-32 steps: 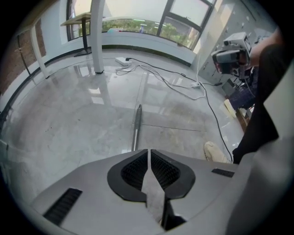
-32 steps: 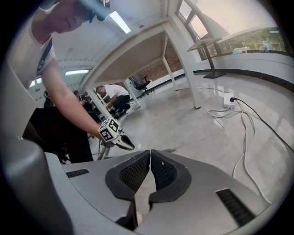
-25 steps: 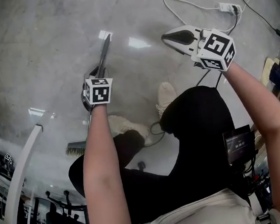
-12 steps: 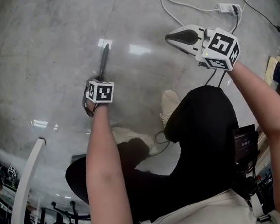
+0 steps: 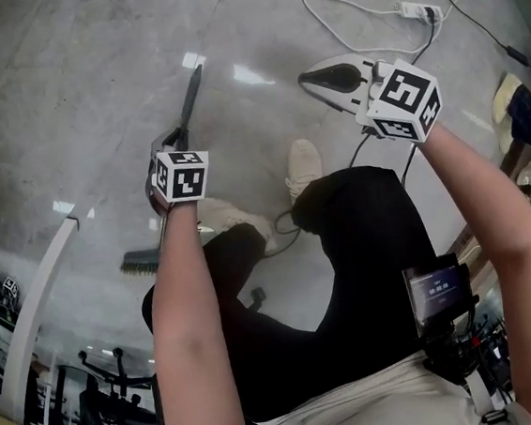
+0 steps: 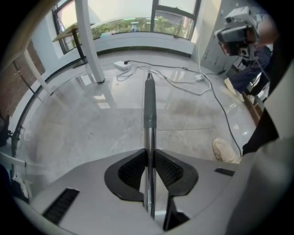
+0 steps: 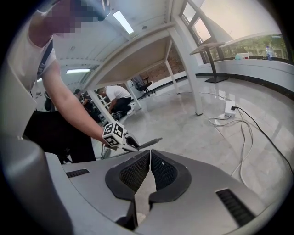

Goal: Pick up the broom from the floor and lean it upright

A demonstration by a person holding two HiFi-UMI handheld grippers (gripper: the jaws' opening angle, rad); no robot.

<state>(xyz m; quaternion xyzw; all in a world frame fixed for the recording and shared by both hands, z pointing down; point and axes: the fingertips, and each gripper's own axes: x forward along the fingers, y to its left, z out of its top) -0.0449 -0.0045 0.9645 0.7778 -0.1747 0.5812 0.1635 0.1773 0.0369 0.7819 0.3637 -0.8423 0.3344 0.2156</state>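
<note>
Noted glossy grey floor. Found broom slanted across it, bristle end beside a shoe, shaft pinched between closing jaws of left gripper. Found right gripper empty, jaws together, well apart from broom.

In the head view we find the broom running away from us, its brush head at the near end, just left of the person's shoes. A table leg stands further left. A power strip and its cables lie on the floor, far right.
</note>
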